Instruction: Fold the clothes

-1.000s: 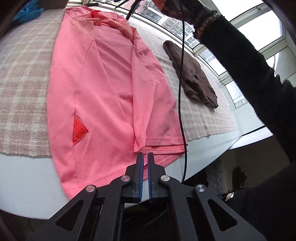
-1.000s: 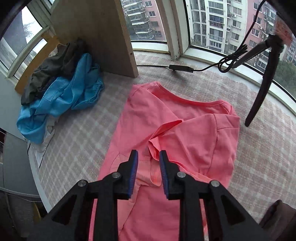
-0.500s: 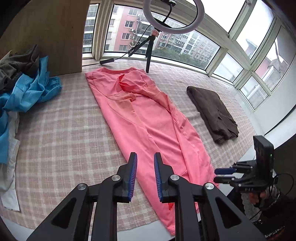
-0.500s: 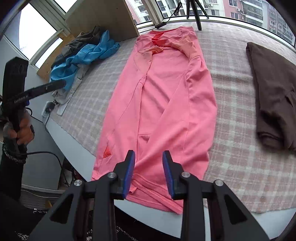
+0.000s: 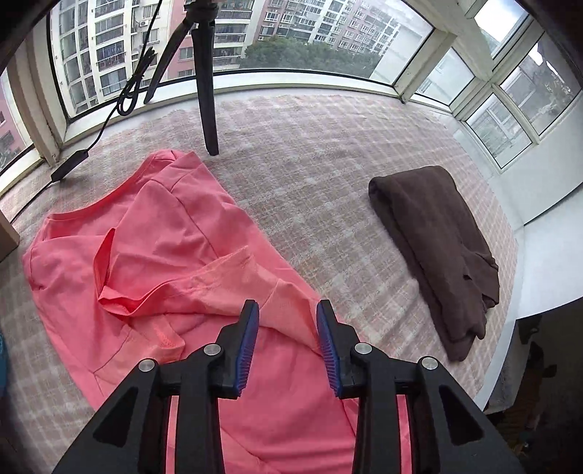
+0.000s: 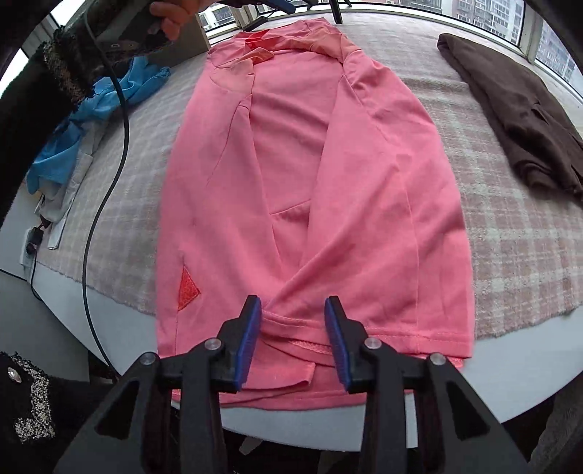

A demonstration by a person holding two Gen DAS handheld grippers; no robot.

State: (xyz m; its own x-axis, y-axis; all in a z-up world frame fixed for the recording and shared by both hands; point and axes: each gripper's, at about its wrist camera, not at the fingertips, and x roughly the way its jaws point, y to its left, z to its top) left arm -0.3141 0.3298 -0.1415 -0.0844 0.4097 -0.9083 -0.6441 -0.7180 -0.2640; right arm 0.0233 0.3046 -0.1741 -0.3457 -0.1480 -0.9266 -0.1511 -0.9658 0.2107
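Pink shirt (image 6: 364, 175): lying lengthwise on the checked cloth, both long sides folded in toward the middle; the collar end is sitting at the window side, the hem is hanging slightly over the near table edge. A red triangular patch (image 6: 187, 288) is showing near the hem on the left fold.

Sleeves: lying crumpled across the chest near the collar, seen in the left wrist view (image 5: 153, 255).

Left gripper (image 5: 287, 328): hovering over the shoulder end of the shirt, jaws parted and having just been opening; a folded sleeve edge is lying below the gap, the blue pads are not pressing on it.

Right gripper (image 6: 293, 328): hanging over the hem, jaws parted and having just been opening; the hem's stitched edge is showing between the pads, which are not pinching it.

Brown garment (image 5: 437, 251): resting folded on the cloth, well apart from the shirt, toward the corner windows.

Blue clothes (image 6: 109, 109): lying in a heap beside the shirt's collar end, on the far side from the brown garment.

Tripod leg (image 5: 206, 91): standing on the cloth just beyond the collar.

Checked cloth (image 5: 328, 164): covering the white table (image 6: 65, 335).

Hand (image 6: 175, 16): gripping a device at the upper left of the right wrist view, a black cable (image 6: 105, 189) trailing down from it.
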